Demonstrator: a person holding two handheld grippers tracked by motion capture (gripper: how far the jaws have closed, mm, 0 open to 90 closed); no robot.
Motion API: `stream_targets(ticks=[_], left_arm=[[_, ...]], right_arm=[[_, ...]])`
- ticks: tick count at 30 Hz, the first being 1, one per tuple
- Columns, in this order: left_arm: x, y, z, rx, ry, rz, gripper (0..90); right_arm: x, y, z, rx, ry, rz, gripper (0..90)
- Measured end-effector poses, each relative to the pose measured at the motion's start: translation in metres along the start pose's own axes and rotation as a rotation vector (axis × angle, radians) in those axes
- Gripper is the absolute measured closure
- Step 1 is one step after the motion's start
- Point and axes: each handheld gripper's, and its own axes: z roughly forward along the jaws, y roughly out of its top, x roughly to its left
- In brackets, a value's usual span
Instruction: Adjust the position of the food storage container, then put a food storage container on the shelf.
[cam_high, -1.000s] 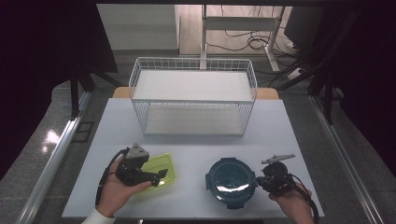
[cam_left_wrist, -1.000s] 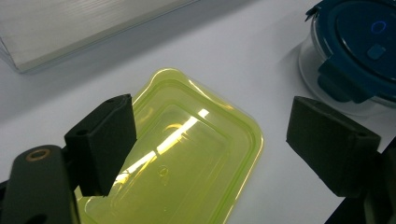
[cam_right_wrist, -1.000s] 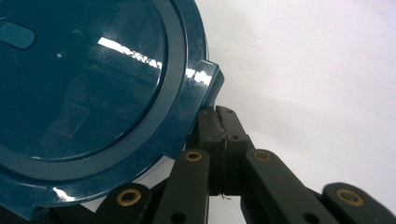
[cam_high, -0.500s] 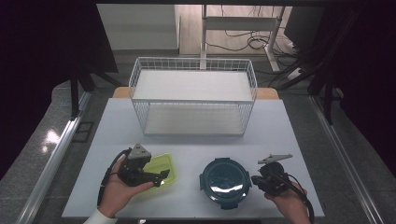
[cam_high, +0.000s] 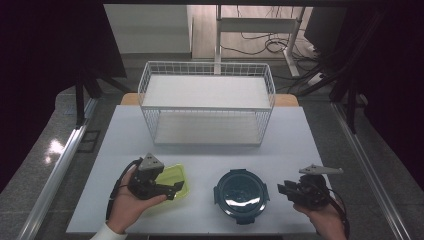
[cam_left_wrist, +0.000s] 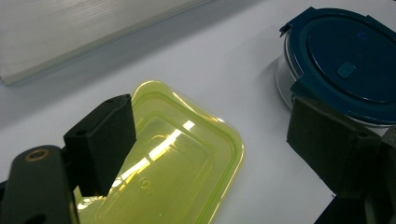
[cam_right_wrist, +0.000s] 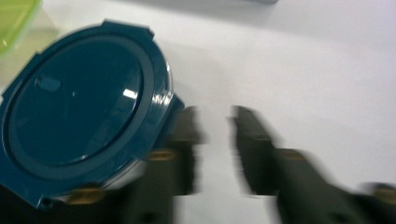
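A yellow-green lidded container (cam_high: 172, 184) lies at the front left of the white table (cam_high: 210, 150). My left gripper (cam_high: 175, 189) hovers over it, open. In the left gripper view the jaws of the left gripper (cam_left_wrist: 210, 135) stand wide apart above the yellow-green lid (cam_left_wrist: 177, 163), holding nothing. A round container with a dark blue lid (cam_high: 241, 195) sits at front centre. My right gripper (cam_high: 283, 189) is just right of it, apart from it. In the blurred right gripper view the right gripper (cam_right_wrist: 217, 126) is open by a narrow gap beside the blue lid (cam_right_wrist: 79, 116).
A white wire basket shelf (cam_high: 207, 105) with two levels stands across the back of the table. The blue container (cam_left_wrist: 345, 65) lies close to the left gripper's right jaw. A metal rail (cam_high: 60, 165) runs along the floor at the left.
The blue container has shifted a little to the left. My right gripper has drawn back to the right, away from it. The left gripper has barely moved.
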Motion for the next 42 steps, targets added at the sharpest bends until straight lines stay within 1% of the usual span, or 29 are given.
stream_targets(ticks=[1, 2, 3, 4, 5, 6, 8, 9, 10, 11, 13, 15, 18, 19, 20, 21, 23, 25, 27, 28, 29, 30, 31, 33, 34, 36, 38, 41, 42], left_arm=[[0.001, 0.000, 0.000, 0.001, -0.001, -0.008, 15.1], [0.001, -0.001, -0.001, -0.001, 0.002, -0.015, 14.8], [0.001, -0.001, -0.001, -0.001, 0.002, -0.015, 14.6], [0.003, 0.000, -0.002, -0.009, 0.001, -0.031, 14.4], [0.003, 0.000, -0.002, -0.009, 0.001, -0.031, 14.2], [0.004, 0.001, -0.003, -0.017, -0.004, -0.040, 14.1], [0.003, 0.002, -0.004, -0.020, 0.000, -0.042, 13.8], [0.002, 0.002, -0.003, -0.021, 0.010, -0.037, 13.5], [0.001, 0.002, -0.003, -0.021, 0.012, -0.037, 12.4], [-0.002, 0.002, -0.003, -0.021, 0.004, -0.036, 11.7], [-0.004, 0.003, -0.003, -0.023, 0.002, -0.036, 11.2], [-0.009, 0.005, -0.003, -0.031, -0.006, -0.038, 9.9], [-0.018, 0.007, -0.002, -0.036, -0.030, -0.045, 9.2], [-0.022, 0.008, -0.001, -0.037, -0.041, -0.046, 9.2], [-0.028, 0.010, 0.001, -0.028, -0.057, -0.051, 8.7], [-0.028, 0.010, 0.001, -0.028, -0.057, -0.051, 8.5], [-0.036, 0.012, 0.005, -0.016, -0.073, -0.072, 8.5], [-0.043, 0.012, 0.007, -0.008, -0.087, -0.080, 8.5], [-0.050, 0.012, 0.012, 0.004, -0.114, -0.085, 8.6], [-0.056, 0.011, 0.018, 0.027, -0.162, -0.097, 8.7], [-0.056, 0.011, 0.018, 0.027, -0.162, -0.097, 8.7], [-0.060, 0.010, 0.024, 0.047, -0.194, -0.108, 8.7], [-0.060, 0.010, 0.024, 0.047, -0.194, -0.108, 8.8], [-0.064, 0.011, 0.032, 0.061, -0.218, -0.127, 8.9], [-0.065, 0.011, 0.035, 0.060, -0.233, -0.141, 9.0], [-0.067, 0.012, 0.040, 0.059, -0.244, -0.161, 9.1], [-0.069, 0.012, 0.045, 0.055, -0.247, -0.172, 9.1], [-0.070, 0.013, 0.052, 0.054, -0.253, -0.202, 9.2], [-0.071, 0.013, 0.055, 0.053, -0.252, -0.208, 9.8]], right_arm=[[-0.001, 0.001, -0.002, -0.026, -0.012, 0.023, 38.4], [-0.002, 0.002, -0.002, -0.035, 0.003, 0.031, 34.6], [-0.002, 0.002, -0.002, -0.035, 0.003, 0.031, 34.6], [-0.003, 0.002, -0.003, -0.050, 0.036, 0.050, 28.5], [-0.003, 0.002, -0.003, -0.050, 0.036, 0.050, 28.5], [-0.003, 0.001, -0.002, -0.052, 0.059, 0.047, 25.9], [-0.002, 0.001, -0.002, -0.052, 0.066, 0.046, 25.0], [-0.002, 0.001, -0.002, -0.055, 0.073, 0.041, 23.5], [-0.001, 0.001, -0.002, -0.057, 0.079, 0.042, 20.2], [-0.001, 0.001, -0.002, -0.060, 0.080, 0.042, 19.2], [0.000, 0.001, -0.002, -0.063, 0.086, 0.045, 18.7], [0.001, 0.001, -0.002, -0.067, 0.108, 0.052, 18.0], [0.003, 0.000, -0.001, -0.061, 0.141, 0.060, 17.5], [0.003, 0.000, -0.001, -0.061, 0.141, 0.060, 17.5], [0.004, 0.000, 0.000, -0.059, 0.154, 0.064, 17.3], [0.004, 0.000, 0.001, -0.054, 0.158, 0.067, 17.1], [0.006, 0.000, 0.003, -0.042, 0.155, 0.076, 17.1], [0.007, 0.000, 0.003, -0.037, 0.149, 0.075, 17.1], [0.008, 0.000, 0.005, -0.033, 0.156, 0.071, 17.1], [0.009, 0.001, 0.006, -0.028, 0.162, 0.068, 17.2], [0.009, 0.001, 0.006, -0.028, 0.162, 0.068, 17.2], [0.010, 0.002, 0.008, -0.024, 0.169, 0.066, 17.1], [0.010, 0.002, 0.008, -0.024, 0.169, 0.066, 17.1], [0.012, 0.003, 0.009, -0.027, 0.177, 0.060, 17.1], [0.014, 0.003, 0.010, -0.026, 0.191, 0.055, 17.0], [0.015, 0.004, 0.010, -0.026, 0.197, 0.054, 16.9], [0.016, 0.004, 0.012, -0.022, 0.211, 0.054, 16.7], [0.017, 0.003, 0.016, -0.011, 0.225, 0.059, 15.9], [0.017, 0.002, 0.018, -0.005, 0.239, 0.066, 15.5]])
